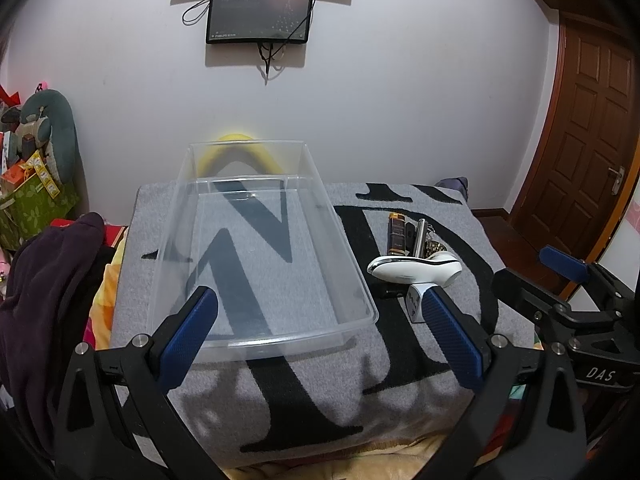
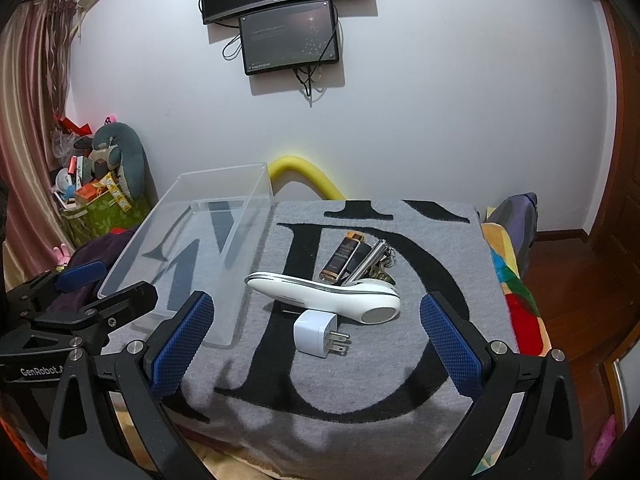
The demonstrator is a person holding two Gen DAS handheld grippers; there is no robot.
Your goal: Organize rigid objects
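Observation:
A clear plastic bin (image 1: 256, 248) stands empty on the grey blanket with black letters (image 1: 320, 392), left of the objects; it also shows in the right wrist view (image 2: 192, 248). A white handheld device (image 2: 332, 294), a white plug adapter (image 2: 316, 330), a brown-black lighter (image 2: 344, 256), a silver metal tube (image 2: 370, 260) and keys lie in a cluster on the blanket (image 2: 360, 408). The device (image 1: 416, 268) and adapter (image 1: 414, 304) show in the left view too. My left gripper (image 1: 320, 328) is open and empty before the bin. My right gripper (image 2: 316, 344) is open, empty, around the adapter's near side.
Two dark screens (image 2: 288, 36) hang on the white wall. A yellow foam tube (image 2: 308, 176) arcs behind the table. A pile of toys and boxes (image 2: 100, 176) sits at left, dark clothing (image 1: 44, 280) beside the table, and a wooden door (image 1: 588, 120) at right.

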